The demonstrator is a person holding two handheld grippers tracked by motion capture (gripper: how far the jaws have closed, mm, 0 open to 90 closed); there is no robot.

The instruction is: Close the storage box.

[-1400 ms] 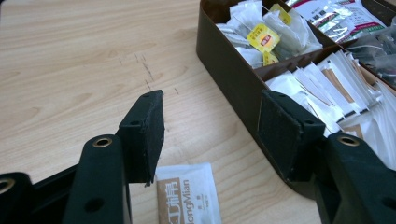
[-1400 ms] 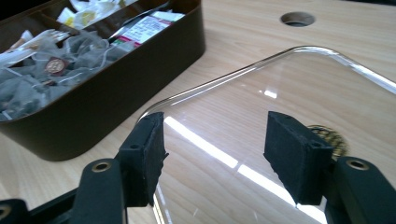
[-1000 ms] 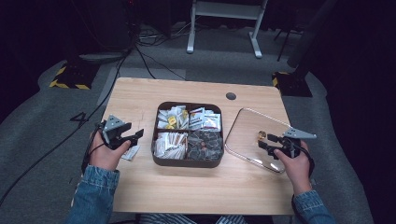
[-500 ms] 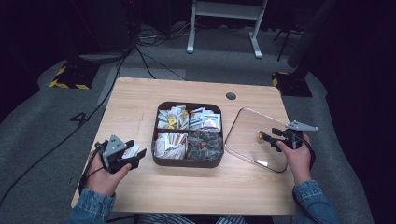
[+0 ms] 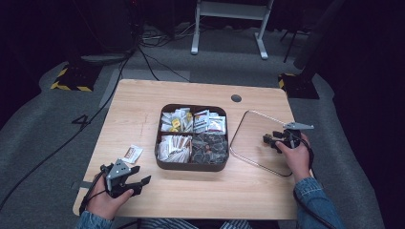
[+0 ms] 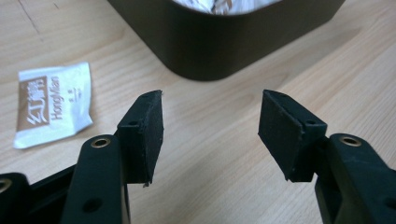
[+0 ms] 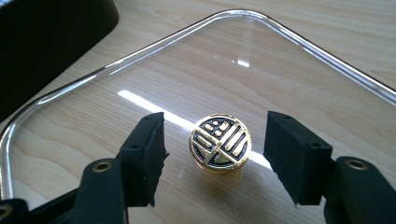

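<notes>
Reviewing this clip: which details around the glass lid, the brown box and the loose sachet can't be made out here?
- Clear glass lid: right gripper view, near edge cut off by the frame.
- Dark brown four-compartment box: left gripper view, contents cut off by the top edge.
- White and brown paper sachet: high view, print too small to read.

Clear lid [image 7: 299, 51]: transparent, rounded-square, raised rim, lying flat on the wood. Right gripper [image 7: 215, 154] sits low over it, rim curving ahead of and to both sides of the jaws.

Knob [image 7: 219, 141]: round, gold with black line pattern, upright at lid centre; stands between the right gripper's open jaws, a gap on each side, pads not touching.

Sachet [image 6: 52, 109]: small white packet, brown label panel, flat on the wood; ahead and left of the left gripper [image 6: 210, 130], outside its spread jaws, apart from them.
</notes>
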